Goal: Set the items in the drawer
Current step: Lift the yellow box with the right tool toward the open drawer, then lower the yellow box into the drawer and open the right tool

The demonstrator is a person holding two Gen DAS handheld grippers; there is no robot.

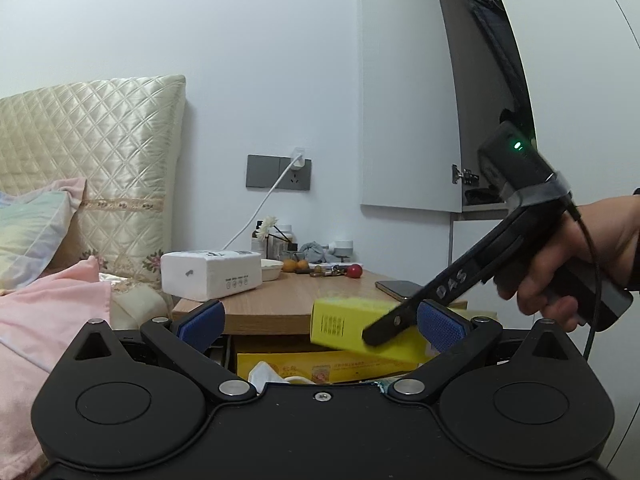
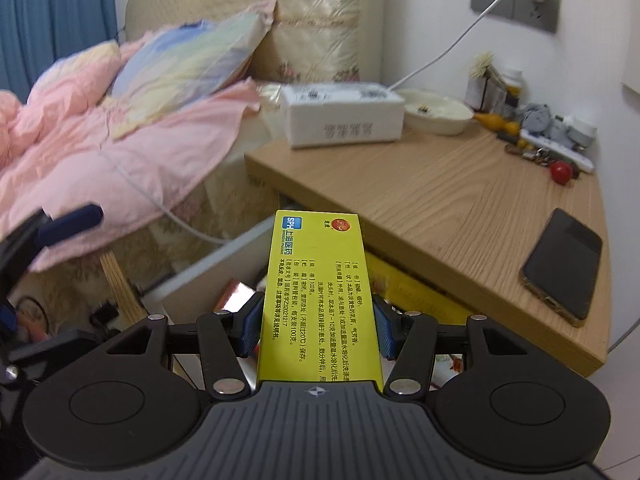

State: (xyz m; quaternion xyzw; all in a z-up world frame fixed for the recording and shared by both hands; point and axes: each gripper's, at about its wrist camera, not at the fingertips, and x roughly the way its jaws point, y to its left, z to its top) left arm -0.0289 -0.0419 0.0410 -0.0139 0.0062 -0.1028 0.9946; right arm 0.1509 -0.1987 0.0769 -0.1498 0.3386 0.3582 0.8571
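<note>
Yellow printed box clamped lengthwise in right hand-held gripper.

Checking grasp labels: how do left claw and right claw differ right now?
Left claw is open, pads wide apart and nothing between them; right claw is shut on the yellow box, pads pressed on its long sides. The right one holds the box above the open drawer, in front of the nightstand; the left only faces it. Both have blue pads on black linkages.
</note>
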